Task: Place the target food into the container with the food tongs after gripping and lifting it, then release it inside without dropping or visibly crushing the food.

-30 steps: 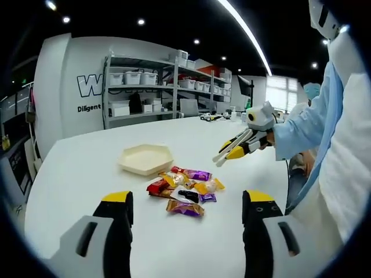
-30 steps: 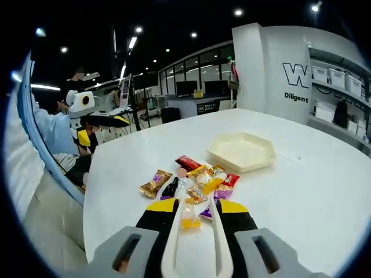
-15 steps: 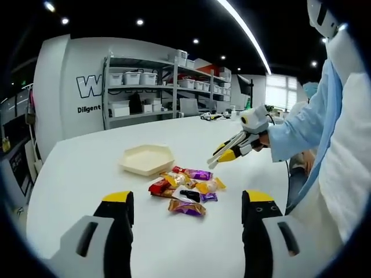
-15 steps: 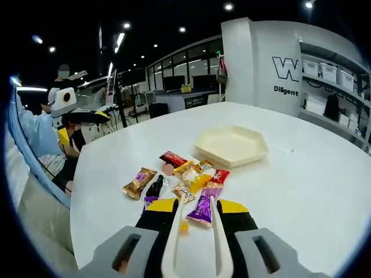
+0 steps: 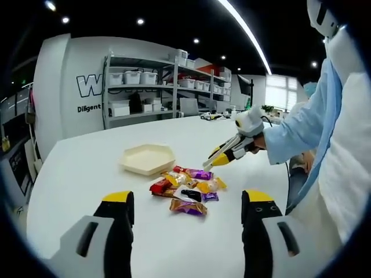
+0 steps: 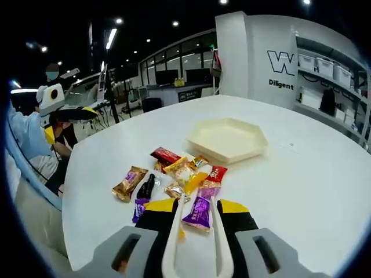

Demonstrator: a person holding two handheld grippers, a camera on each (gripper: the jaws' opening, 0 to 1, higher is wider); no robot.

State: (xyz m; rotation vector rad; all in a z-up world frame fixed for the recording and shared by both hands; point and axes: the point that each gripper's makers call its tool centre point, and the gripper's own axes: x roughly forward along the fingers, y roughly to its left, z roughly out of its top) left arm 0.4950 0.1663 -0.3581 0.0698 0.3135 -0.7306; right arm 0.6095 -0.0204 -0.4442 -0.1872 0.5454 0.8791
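A cream hexagonal tray (image 5: 148,158) (image 6: 227,139) stands empty on the white table. Beside it lies a pile of wrapped candies (image 5: 186,186) (image 6: 177,172). My right gripper (image 6: 196,205) is shut on white food tongs (image 6: 173,237), whose two arms reach out apart. A purple candy (image 6: 198,213) lies between the tong tips; whether they grip it is unclear. In the left gripper view the right gripper (image 5: 233,152) slants the tongs (image 5: 213,161) down at the pile's far edge. My left gripper (image 5: 188,198) is open, short of the pile, holding nothing.
The white table (image 5: 81,174) (image 6: 301,174) is wide, with an edge at the left of the right gripper view. Shelves with bins (image 5: 145,92) stand behind it. A person's light blue sleeve (image 5: 301,130) holds the right gripper. Another person (image 6: 52,75) stands far off.
The right gripper has carried the tongs forward and down to the candy pile, so the purple candy now lies between the tips. The left gripper has stayed put.
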